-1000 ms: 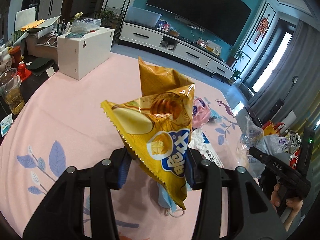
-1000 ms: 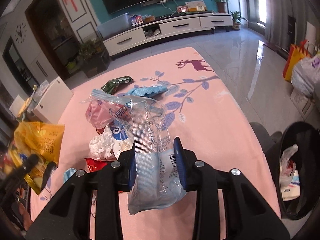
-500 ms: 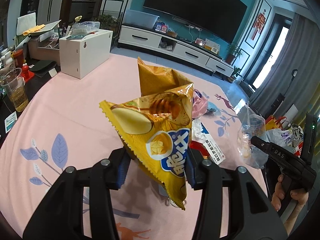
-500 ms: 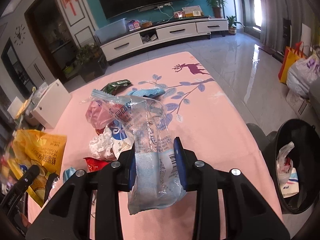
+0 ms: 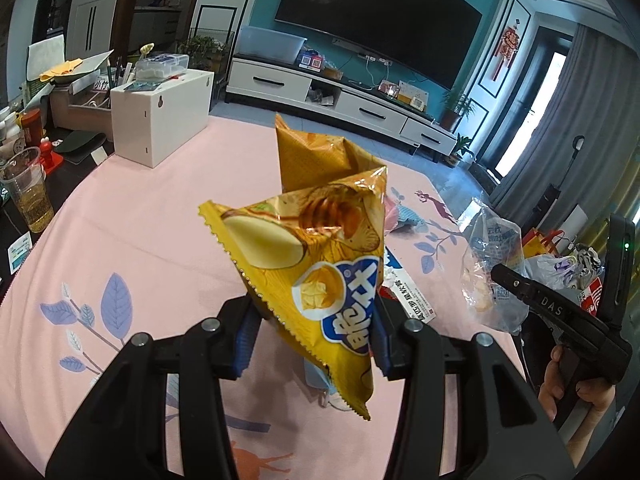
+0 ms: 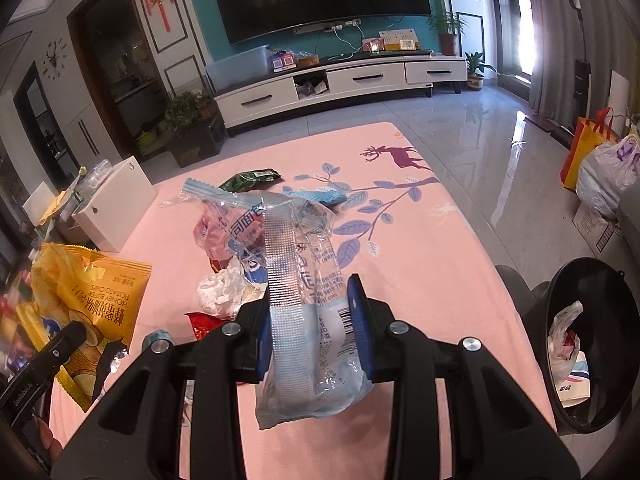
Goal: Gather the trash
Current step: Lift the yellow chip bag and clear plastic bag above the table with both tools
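Left wrist view: left gripper (image 5: 314, 338) is clamped on a yellow chip bag (image 5: 316, 256), lifted above the pink tablecloth (image 5: 132, 220) (a white box (image 5: 160, 120) stands far left). Right wrist view: the same bag shows at left, then loose wrappers (image 6: 232, 264) lie mid-table; right gripper (image 6: 312, 326) grips a clear plastic wrapper (image 6: 296, 280); a black trash bin (image 6: 580, 344) sits beside the table's right edge

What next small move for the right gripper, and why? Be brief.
Probably swing the right gripper rightward over the black trash bin before opening: it is shut on the clear plastic wrapper, which hangs above the pink tablecloth, and the bin sits beside the table's right edge.
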Demonstrator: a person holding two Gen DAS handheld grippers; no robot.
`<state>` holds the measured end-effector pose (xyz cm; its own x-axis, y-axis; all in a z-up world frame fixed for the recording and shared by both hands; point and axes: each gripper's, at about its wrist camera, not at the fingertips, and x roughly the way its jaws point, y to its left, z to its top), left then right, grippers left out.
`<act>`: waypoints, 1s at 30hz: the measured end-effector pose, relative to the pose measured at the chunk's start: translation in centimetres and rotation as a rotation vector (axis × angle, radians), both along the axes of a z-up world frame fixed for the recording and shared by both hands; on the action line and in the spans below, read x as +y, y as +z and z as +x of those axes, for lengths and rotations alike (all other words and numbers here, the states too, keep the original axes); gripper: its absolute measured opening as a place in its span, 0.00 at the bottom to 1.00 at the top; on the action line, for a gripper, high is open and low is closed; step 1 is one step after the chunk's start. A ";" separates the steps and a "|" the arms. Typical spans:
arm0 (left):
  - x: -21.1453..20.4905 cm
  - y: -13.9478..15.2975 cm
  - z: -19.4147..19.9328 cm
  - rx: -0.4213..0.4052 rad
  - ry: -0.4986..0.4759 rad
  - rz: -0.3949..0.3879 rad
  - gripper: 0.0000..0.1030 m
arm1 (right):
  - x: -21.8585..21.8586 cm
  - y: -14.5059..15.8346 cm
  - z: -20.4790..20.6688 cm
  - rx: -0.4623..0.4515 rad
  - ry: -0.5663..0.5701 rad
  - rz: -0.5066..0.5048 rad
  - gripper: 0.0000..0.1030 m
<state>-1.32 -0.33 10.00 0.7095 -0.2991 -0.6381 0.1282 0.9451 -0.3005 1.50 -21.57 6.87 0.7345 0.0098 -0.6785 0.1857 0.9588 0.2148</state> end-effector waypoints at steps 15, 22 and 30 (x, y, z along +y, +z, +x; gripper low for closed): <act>-1.4 1.3 -1.2 -0.058 -0.042 0.025 0.46 | -0.7 1.5 -1.5 -0.029 -0.049 -0.030 0.33; -2.3 1.6 -1.5 -0.057 -0.071 0.023 0.47 | -0.9 2.0 -1.7 -0.033 -0.063 -0.036 0.33; -2.3 1.5 -1.5 -0.067 -0.078 0.030 0.47 | -0.2 1.3 -1.3 -0.013 -0.076 -0.019 0.33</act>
